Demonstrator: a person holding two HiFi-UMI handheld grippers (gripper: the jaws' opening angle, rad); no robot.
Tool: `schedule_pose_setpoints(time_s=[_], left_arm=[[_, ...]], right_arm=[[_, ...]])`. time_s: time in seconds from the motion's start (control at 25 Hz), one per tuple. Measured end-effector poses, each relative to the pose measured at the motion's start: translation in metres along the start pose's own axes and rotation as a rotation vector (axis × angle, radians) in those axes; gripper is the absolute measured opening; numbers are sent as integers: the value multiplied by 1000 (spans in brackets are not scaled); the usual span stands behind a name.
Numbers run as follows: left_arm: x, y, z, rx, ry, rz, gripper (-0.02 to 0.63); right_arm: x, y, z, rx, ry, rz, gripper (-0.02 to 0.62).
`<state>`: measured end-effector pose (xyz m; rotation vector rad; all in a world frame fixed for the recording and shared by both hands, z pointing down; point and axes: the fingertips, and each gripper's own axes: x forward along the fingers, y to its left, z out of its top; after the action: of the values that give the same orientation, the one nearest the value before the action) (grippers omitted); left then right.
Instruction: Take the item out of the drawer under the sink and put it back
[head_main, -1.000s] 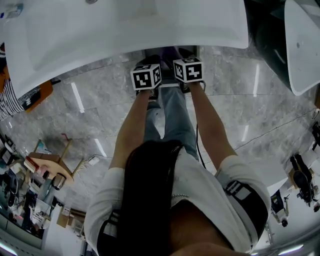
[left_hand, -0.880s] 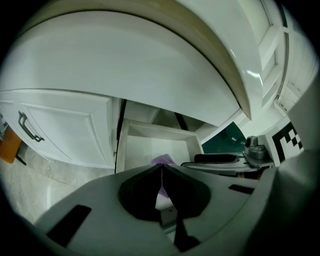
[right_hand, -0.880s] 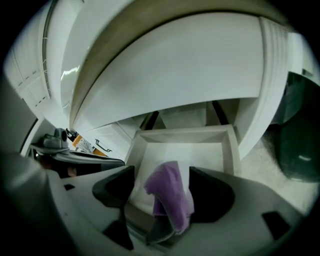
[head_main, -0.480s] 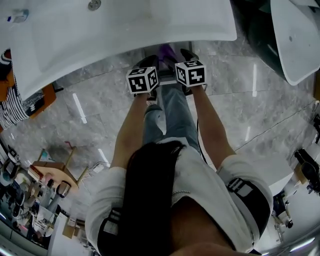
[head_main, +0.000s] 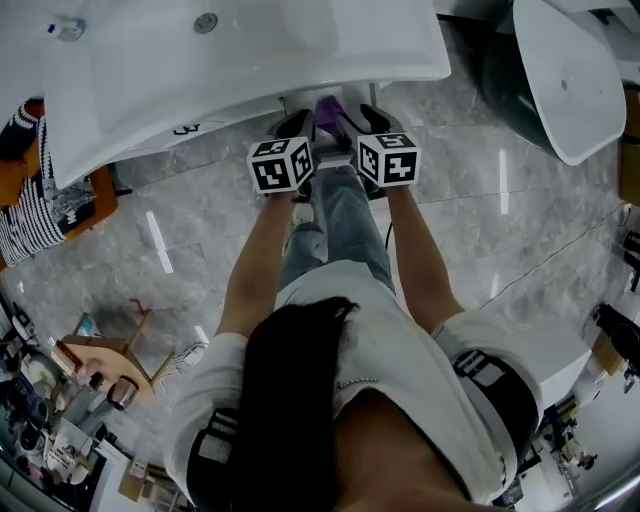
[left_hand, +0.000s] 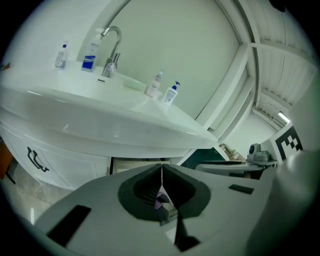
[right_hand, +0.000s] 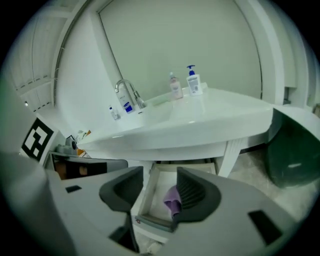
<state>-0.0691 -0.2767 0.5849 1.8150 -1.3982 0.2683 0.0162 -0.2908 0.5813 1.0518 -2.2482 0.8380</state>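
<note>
Both tools are higher than before. The left tool (left_hand: 161, 182) is clenched and empty. The right tool (right_hand: 159, 190) has just been narrowing its jaws, released, around nothing. One purple item (right_hand: 172, 201) lies in one open drawer (right_hand: 148, 192).

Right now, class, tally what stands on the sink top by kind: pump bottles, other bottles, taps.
Pump bottles: 2
Other bottles: 2
Tap: 1
Total: 5

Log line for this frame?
drawer open | purple item inside | left gripper shut | right gripper open, just closing, nothing between
</note>
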Motion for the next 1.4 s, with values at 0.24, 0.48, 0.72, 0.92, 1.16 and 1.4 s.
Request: schedule_pose_setpoints(time_s=[0.24, 0.48, 0.72, 0.92, 1.16, 1.4], left_arm=[[-31, -17, 7, 45, -49, -25, 6], [-54, -33, 20, 60, -101, -46, 6], [-81, -48, 35, 63, -169, -57, 6], [-100, -50, 38, 46, -207, -55, 6], [-112, -48, 30, 83, -187, -50, 3], [-113, -54, 22, 76, -183, -74, 3]], right_arm=[[-34, 17, 17, -37, -77, -25, 129], [-55, 34, 21, -19, -114, -52, 39], [-76, 62, 43, -95, -198, -70, 15], [-94, 75, 52, -157, -249, -73, 15], [-105, 80, 43, -147, -247, -82, 15], [-110, 81, 31, -132, -240, -80, 15]])
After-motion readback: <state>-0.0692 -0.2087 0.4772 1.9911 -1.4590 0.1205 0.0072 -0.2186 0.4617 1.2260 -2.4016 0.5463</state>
